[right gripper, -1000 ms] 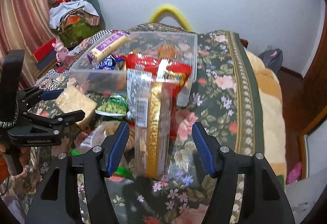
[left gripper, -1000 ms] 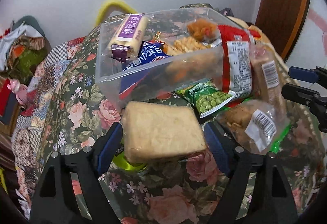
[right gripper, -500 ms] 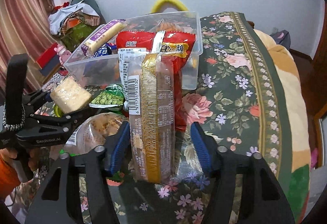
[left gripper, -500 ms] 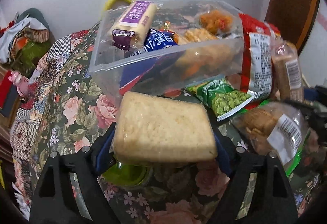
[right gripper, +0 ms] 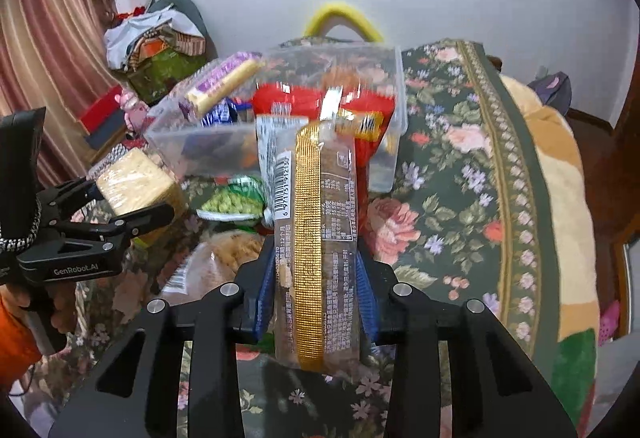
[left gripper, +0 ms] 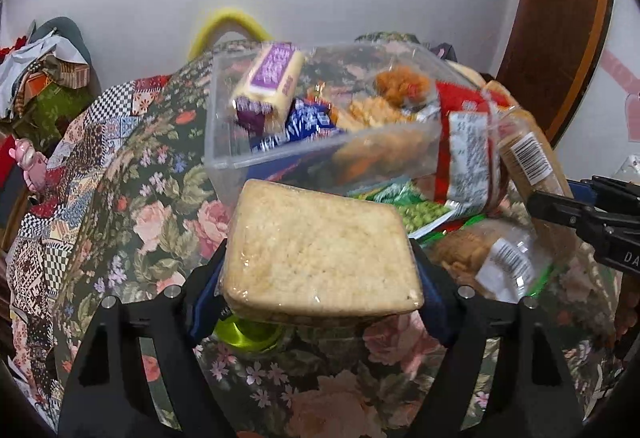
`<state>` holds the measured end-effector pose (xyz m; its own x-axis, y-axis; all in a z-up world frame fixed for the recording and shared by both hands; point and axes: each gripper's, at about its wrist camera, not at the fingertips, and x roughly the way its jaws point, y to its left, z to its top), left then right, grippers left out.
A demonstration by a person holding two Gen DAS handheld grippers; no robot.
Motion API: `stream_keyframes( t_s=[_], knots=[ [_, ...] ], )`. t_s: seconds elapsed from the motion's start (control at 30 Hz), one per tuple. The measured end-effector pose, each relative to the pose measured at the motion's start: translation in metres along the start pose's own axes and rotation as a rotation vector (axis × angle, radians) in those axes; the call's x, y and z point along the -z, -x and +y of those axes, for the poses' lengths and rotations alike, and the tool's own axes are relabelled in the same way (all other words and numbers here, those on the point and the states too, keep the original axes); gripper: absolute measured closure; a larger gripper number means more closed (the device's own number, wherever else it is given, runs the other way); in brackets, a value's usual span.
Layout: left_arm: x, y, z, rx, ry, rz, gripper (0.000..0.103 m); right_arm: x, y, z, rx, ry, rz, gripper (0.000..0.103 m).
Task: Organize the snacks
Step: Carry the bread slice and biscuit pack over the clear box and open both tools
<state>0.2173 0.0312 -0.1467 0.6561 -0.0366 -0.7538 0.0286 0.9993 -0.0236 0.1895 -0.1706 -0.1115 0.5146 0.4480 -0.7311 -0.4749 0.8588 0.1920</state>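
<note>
Jaws of the left gripper (left gripper: 320, 278) are seen clamped on a wrapped pale rice cracker block (left gripper: 320, 258), held clear above the floral tabletop (left gripper: 132, 206) just in front of the clear plastic bin (left gripper: 240, 158). Jaws of the right gripper (right gripper: 316, 294), which have just been closing, are pressed against a tall gold-striped biscuit pack (right gripper: 316, 238) standing upright between them, in front of the bin. Inside the bin a purple-labelled wafer pack (left gripper: 272, 78), a blue packet (left gripper: 308, 122) and orange-brown snacks (left gripper: 400, 82) are visible. A red bag (right gripper: 320, 102) is leaned against the bin, and a green pea packet (left gripper: 416, 210) lies beside it.
</note>
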Motion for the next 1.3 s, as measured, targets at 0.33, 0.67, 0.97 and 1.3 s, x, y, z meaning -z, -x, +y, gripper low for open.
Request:
stream_keyframes(
  t_s=[0.33,0.67,0.97,1.3],
  knots=[
    [-0.036,0.035,-0.006,0.036,-0.005,-0.117,0.022,-0.035,0.027,0.0,0.013,0.004,-0.101,0.071],
    [-0.074,0.034,-0.015,0.056,0.009,-0.178,0.022,-0.079,0.03,-0.005,0.036,0.022,-0.185,0.071],
    [-0.108,0.002,-0.015,0.091,0.034,-0.156,0.022,-0.12,0.014,-0.015,0.065,0.019,-0.229,0.071],
    [-0.138,-0.055,-0.015,0.095,0.064,-0.081,0.022,-0.135,-0.031,-0.03,0.103,-0.007,-0.164,0.071]
  ],
)
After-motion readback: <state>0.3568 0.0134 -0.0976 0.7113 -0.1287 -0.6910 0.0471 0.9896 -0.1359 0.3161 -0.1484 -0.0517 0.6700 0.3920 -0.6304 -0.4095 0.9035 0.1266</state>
